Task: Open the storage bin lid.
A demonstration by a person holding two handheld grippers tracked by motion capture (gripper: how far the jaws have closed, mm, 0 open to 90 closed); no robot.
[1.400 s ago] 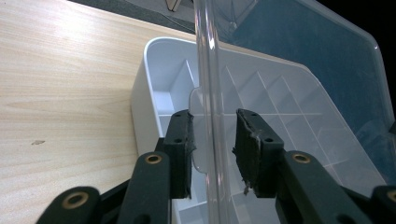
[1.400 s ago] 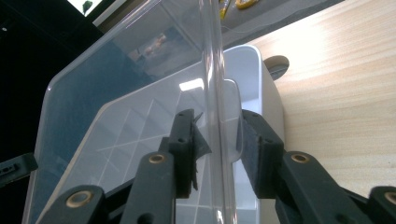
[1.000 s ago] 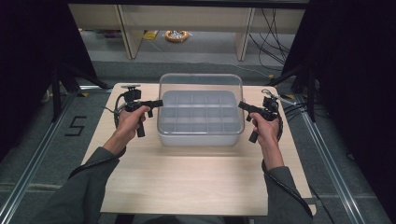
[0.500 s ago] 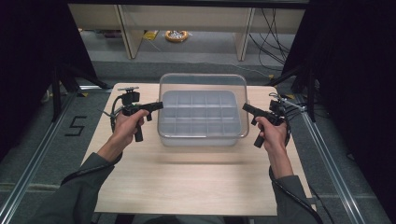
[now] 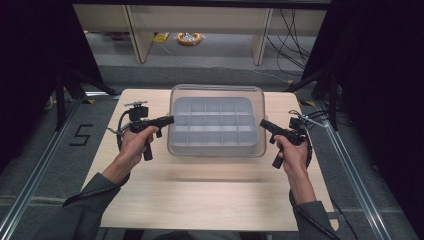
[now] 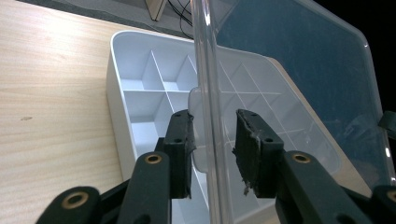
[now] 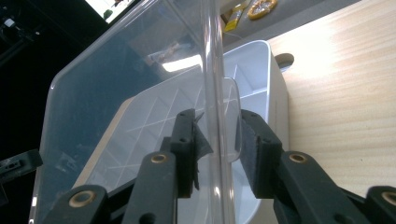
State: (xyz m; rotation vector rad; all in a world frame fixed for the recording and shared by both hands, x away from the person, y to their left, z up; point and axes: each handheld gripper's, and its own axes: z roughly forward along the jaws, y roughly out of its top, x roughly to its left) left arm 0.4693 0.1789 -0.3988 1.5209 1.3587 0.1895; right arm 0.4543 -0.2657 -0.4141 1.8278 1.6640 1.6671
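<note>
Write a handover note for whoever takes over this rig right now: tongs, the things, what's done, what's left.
Left tongs: shut on one end of the clear plastic rectangular lid.
Right tongs: shut on its opposite end.
Lid is held just above the white plastic divided box on the wooden table, not seated. Compartments look empty.
Left: probably seat the lid or carry it aside, both hands together.

Grey carpet floor (image 5: 210,65), black curtains (image 5: 30,75), wooden furniture legs (image 5: 134,37).
</note>
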